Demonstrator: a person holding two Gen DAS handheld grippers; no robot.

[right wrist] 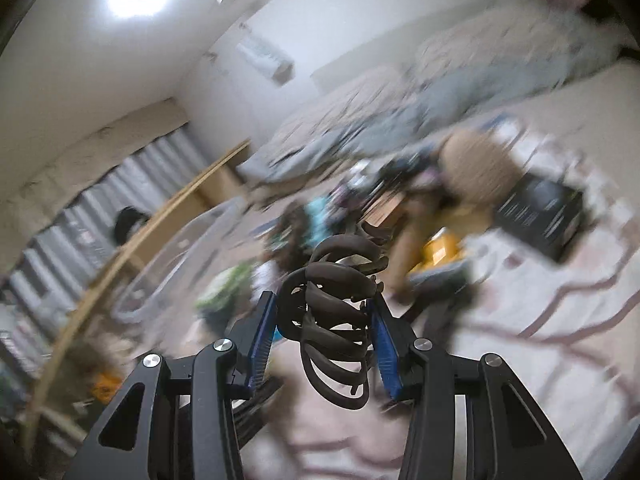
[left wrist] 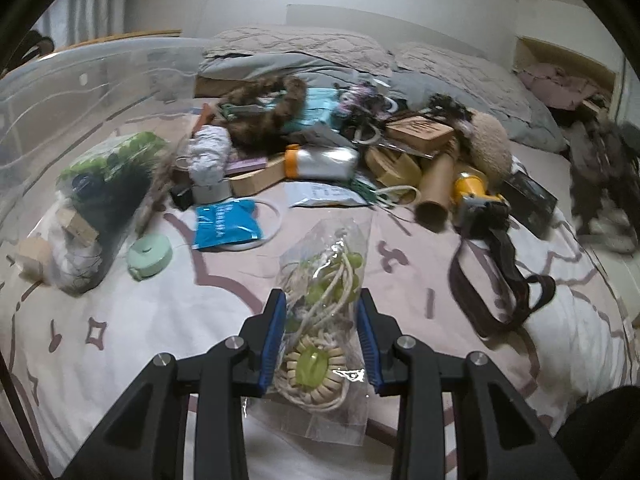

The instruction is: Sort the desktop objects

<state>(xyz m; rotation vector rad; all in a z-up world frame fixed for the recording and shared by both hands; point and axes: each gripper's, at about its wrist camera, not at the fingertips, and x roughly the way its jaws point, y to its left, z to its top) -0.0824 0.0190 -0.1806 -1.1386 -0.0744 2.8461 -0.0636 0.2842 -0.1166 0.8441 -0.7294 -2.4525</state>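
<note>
While both hands are holding something, most of the sorting is still waiting to be done. The left gripper (left wrist: 322, 312) is squeezing a clear bag of beads (left wrist: 324, 320), with yellow-green beads and cream cord inside. The bag is sitting between the blue pads, just above the bed cover (left wrist: 120, 360), or maybe still touching it; I cannot tell. The right gripper (right wrist: 322, 316) is holding a dark hair claw clip (right wrist: 332, 320) up in the air, its pads pressing on both sides of it. That picture is blurry, so small things are hard to see.

A big messy pile (left wrist: 320, 152) is lying in the middle of the bed: a cardboard tube (left wrist: 436, 192), a blue packet (left wrist: 228, 224), a green tape measure (left wrist: 150, 258), a brown strap (left wrist: 500, 280), a silver pouch (left wrist: 320, 164) and lots more. A clear plastic bin (left wrist: 72, 92) is standing on the left, and a few things seem to be lying inside it already. So I think the job is only getting started. Two things are being carried now, and nearly everything else is still waiting its turn.
</note>
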